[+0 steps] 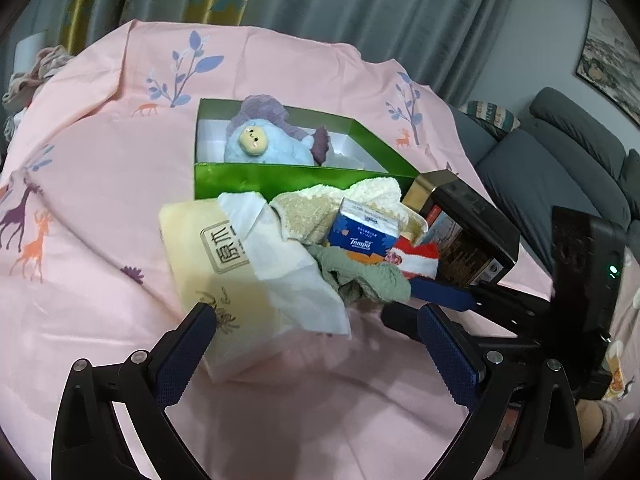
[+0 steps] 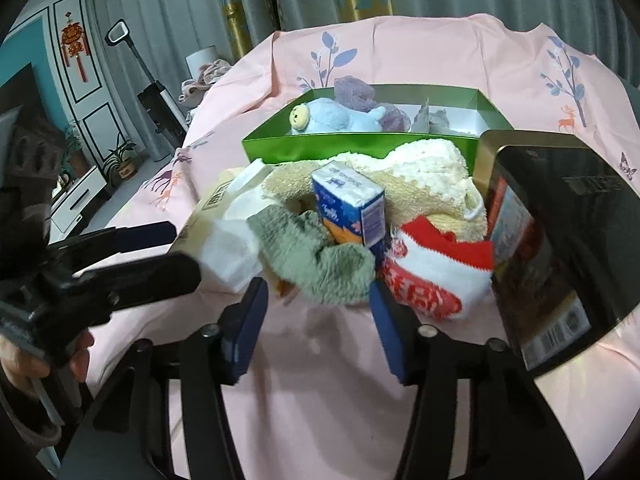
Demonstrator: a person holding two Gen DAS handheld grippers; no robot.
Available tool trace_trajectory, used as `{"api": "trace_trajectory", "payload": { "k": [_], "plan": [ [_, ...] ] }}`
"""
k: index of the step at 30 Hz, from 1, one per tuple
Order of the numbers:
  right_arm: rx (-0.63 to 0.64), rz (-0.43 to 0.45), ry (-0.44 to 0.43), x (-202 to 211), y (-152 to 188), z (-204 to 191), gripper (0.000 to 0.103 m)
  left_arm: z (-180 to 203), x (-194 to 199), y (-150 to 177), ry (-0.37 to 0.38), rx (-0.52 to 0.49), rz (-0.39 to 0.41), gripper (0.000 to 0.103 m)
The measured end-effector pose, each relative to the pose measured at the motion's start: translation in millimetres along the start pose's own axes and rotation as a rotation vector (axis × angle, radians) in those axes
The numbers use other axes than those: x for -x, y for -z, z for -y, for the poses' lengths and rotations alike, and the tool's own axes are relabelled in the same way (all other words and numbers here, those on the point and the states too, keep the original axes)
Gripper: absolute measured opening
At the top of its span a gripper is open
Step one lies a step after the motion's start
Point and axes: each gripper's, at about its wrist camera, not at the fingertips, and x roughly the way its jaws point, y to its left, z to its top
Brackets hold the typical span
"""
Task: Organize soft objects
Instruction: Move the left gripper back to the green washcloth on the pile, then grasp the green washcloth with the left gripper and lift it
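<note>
A green box (image 1: 280,178) (image 2: 352,145) holds a blue and purple plush toy (image 1: 268,140) (image 2: 332,114). In front lies a pile: a yellow tissue pack (image 1: 224,264) (image 2: 224,216), a cream towel (image 1: 320,208) (image 2: 420,176), a blue Tempo tissue pack (image 1: 362,230) (image 2: 348,204), a green cloth (image 1: 360,276) (image 2: 316,256) and a red and white sock (image 1: 416,258) (image 2: 436,276). My left gripper (image 1: 316,332) is open, its jaws either side of the yellow tissue pack's near end. My right gripper (image 2: 318,304) is open just before the green cloth.
A black tin (image 1: 464,232) (image 2: 560,240) lies open-sided at the pile's right. All sits on a pink printed sheet (image 1: 100,200) (image 2: 320,380). A grey sofa (image 1: 560,152) is at the right. The left gripper shows in the right wrist view (image 2: 120,256).
</note>
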Motion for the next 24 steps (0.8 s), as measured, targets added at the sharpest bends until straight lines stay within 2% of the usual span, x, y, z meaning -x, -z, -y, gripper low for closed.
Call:
{"api": "trace_trajectory", "payload": {
  "k": [1, 3, 6, 13, 19, 24],
  "plan": [
    [-0.004, -0.001, -0.007, -2.8, -1.8, 1.4, 0.038, 0.1, -1.4, -0.8, 0.001, -0.002, -0.002, 0.101],
    [-0.018, -0.006, -0.030, -8.4, -4.7, 4.5, 0.018, -0.1, -5.4, -3.3, 0.008, -0.009, -0.007, 0.101],
    [-0.034, -0.013, -0.072, -8.4, -3.8, 7.1, 0.008, 1.2, -10.1, -5.4, 0.020, -0.015, -0.017, 0.101],
    [-0.051, 0.003, -0.109, 41.3, 23.5, 14.8, 0.008, 26.9, -16.4, -4.5, 0.116, -0.071, -0.054, 0.101],
    [-0.092, -0.084, -0.058, 54.8, 63.4, 33.9, 0.010, 58.3, -43.2, 9.9, 0.195, -0.079, -0.170, 0.100],
    [-0.116, -0.083, -0.058, 56.0, 74.4, 35.5, 0.012, 73.6, -65.0, 18.2, 0.176, -0.099, -0.228, 0.098]
  ]
}}
